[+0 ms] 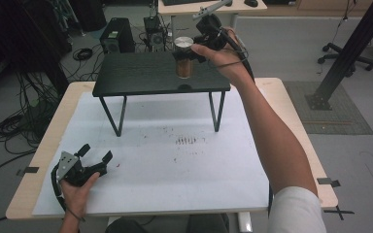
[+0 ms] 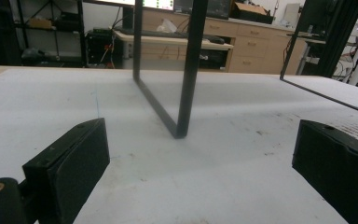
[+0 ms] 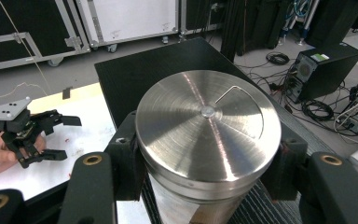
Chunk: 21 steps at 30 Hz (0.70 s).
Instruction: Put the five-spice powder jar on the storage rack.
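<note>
- The black shelf [image 1: 150, 73], a small raised stand on thin metal legs, sits at the far end of the white-covered table [image 1: 165, 165]; everything below is placed relative to it.
- The right gripper [image 1: 190, 52] is raised over the shelf's right front part, its jaws closed on either side of a metal canister [image 1: 184, 60], just under the lid.
- In the right gripper view the canister's flat steel lid [image 3: 208, 126] faces the camera, with a black pad pressed against the wall at each side. The grip sits high, probably so the base is free to meet the shelf top.
- The canister appears to hang upright above the shelf; a faint dark reflection lies beneath it. Whether the base touches the top I cannot tell.
- The left gripper [image 1: 96, 156] rests well in front of the shelf, near the table's front left corner, jaws spread wide and empty. It seems parked there to keep clear of the working arm.
- From the left gripper view, one shelf leg [image 2: 186, 70] stands ahead on the white cover.
</note>
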Each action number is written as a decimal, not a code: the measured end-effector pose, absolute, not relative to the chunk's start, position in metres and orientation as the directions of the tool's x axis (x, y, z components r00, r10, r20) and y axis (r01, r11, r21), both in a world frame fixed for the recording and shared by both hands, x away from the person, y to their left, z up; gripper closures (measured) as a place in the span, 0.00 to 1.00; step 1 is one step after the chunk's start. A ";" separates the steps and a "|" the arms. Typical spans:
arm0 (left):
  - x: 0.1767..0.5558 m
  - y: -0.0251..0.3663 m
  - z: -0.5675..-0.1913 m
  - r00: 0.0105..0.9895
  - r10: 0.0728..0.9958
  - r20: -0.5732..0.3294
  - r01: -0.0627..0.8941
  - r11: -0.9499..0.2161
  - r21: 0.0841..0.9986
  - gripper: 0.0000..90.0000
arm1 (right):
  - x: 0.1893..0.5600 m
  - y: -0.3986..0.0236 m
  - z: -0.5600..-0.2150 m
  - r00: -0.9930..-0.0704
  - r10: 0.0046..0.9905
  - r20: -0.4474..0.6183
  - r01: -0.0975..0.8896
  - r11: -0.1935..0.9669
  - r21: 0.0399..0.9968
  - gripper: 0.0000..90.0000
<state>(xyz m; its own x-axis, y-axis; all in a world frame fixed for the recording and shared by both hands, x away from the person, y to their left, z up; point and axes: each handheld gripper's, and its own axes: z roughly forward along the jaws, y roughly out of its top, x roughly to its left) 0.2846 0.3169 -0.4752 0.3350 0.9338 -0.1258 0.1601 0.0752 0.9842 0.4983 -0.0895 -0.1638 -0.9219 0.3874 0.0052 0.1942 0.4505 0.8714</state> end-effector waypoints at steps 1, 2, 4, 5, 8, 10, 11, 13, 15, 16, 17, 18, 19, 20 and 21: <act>0.285 0.317 -0.475 0.335 0.934 -0.126 0.160 0.075 0.984 0.05 | 0.500 -0.089 -0.165 -0.921 0.389 0.006 0.196 0.450 0.872 0.48; 0.285 0.317 -0.475 0.335 0.934 -0.126 0.160 0.075 0.984 0.05 | 0.500 -0.088 -0.165 -0.921 0.389 0.006 0.196 0.450 0.871 0.48; 0.285 0.317 -0.475 0.336 0.934 -0.122 0.158 0.072 0.985 0.05 | 0.502 -0.087 -0.167 -0.921 0.390 0.008 0.198 0.451 0.870 0.48; 0.285 0.317 -0.475 0.336 0.934 -0.123 0.158 0.073 0.985 0.05 | 0.503 -0.086 -0.168 -0.920 0.391 0.008 0.200 0.453 0.869 0.48; 0.285 0.317 -0.475 0.336 0.934 -0.124 0.158 0.074 0.985 0.05 | 0.505 -0.084 -0.170 -0.919 0.393 0.012 0.205 0.453 0.868 0.48; 0.284 0.317 -0.475 0.337 0.934 -0.123 0.157 0.073 0.985 0.05 | 0.507 -0.082 -0.172 -0.919 0.393 0.014 0.207 0.453 0.867 0.48; 0.284 0.317 -0.475 0.337 0.933 -0.123 0.157 0.073 0.985 0.05 | 0.508 -0.081 -0.173 -0.920 0.392 0.014 0.207 0.454 0.867 0.48; 0.285 0.317 -0.475 0.338 0.933 -0.122 0.158 0.072 0.985 0.05 | 0.509 -0.079 -0.174 -0.920 0.393 0.008 0.203 0.458 0.865 0.48; 0.284 0.317 -0.475 0.339 0.933 -0.121 0.156 0.071 0.985 0.05 | 0.510 -0.078 -0.175 -0.920 0.393 0.010 0.204 0.455 0.867 0.48; 0.284 0.317 -0.475 0.339 0.933 -0.123 0.156 0.073 0.985 0.05 | 0.511 -0.077 -0.176 -0.919 0.393 0.010 0.204 0.455 0.867 0.48; 0.284 0.317 -0.475 0.338 0.933 -0.123 0.156 0.073 0.985 0.05 | 0.511 -0.077 -0.176 -0.919 0.395 0.007 0.203 0.455 0.867 0.48; 0.284 0.317 -0.475 0.338 0.933 -0.125 0.155 0.076 0.985 0.05 | 0.512 -0.076 -0.177 -0.918 0.396 0.007 0.203 0.455 0.867 0.48; 0.284 0.317 -0.475 0.338 0.933 -0.125 0.155 0.075 0.985 0.05 | 0.512 -0.076 -0.177 -0.918 0.398 0.007 0.204 0.455 0.867 0.48; 0.284 0.317 -0.475 0.338 0.933 -0.124 0.155 0.074 0.985 0.05 | 0.513 -0.076 -0.177 -0.917 0.399 0.008 0.206 0.456 0.866 0.48; 0.284 0.317 -0.475 0.338 0.933 -0.125 0.155 0.076 0.985 0.05 | 0.513 -0.076 -0.178 -0.917 0.400 0.008 0.207 0.456 0.866 0.48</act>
<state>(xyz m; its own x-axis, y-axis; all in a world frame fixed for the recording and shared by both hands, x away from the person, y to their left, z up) 0.2843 0.3171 -0.4753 0.3379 0.9329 -0.1249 0.1550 0.0757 0.9850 0.5134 -0.0759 -0.1781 -0.9166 0.3998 0.0082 0.2066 0.4559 0.8657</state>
